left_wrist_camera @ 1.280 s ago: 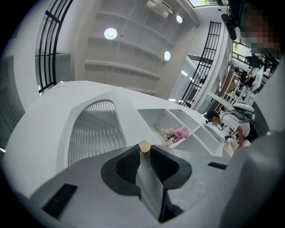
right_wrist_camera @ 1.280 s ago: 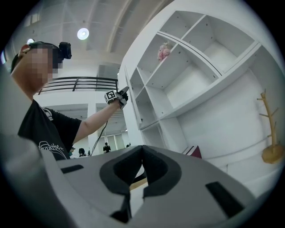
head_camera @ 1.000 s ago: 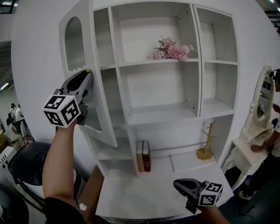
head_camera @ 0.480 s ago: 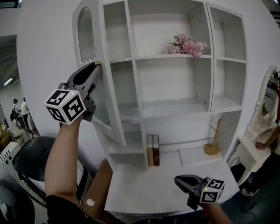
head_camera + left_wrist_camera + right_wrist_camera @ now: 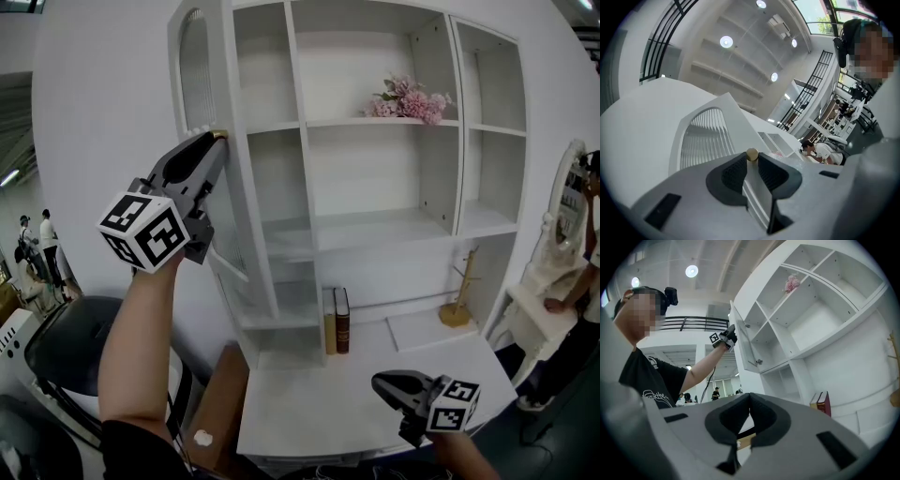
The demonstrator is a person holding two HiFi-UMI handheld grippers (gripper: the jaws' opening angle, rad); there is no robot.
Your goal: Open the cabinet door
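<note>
- The left claw [image 5: 211, 141] was closed on the free edge of the cabinet door [image 5: 246, 234]. Its pads pressed either side of the panel, and the small brass knob [image 5: 752, 154] sat right at the tips.
- The door stood well open, nearly edge-on in the head view, to the left of the cabinet [image 5: 375, 187].
- To finish well, the pull probably needed to follow the hinge's arc, with the wrist rolling along with the panel. A straight tug would likely pry the thin edge out of the pads.
- The grip looked shallow, so a slow, even swing seemed safer than a quick one.
- The right claw [image 5: 749, 401] was closed on nothing, low over the worktop [image 5: 319, 403]. It was well apart from the door and best left there.
- The hinges were not visible in any view, so how much swing remained could not be judged.
- The marker cube and the left claw covered the door's middle.
- It was hard to tell whether the pads bore on the knob's stem or only on the wood.
- The door's lower corner faded into the white shelves behind it.
</note>
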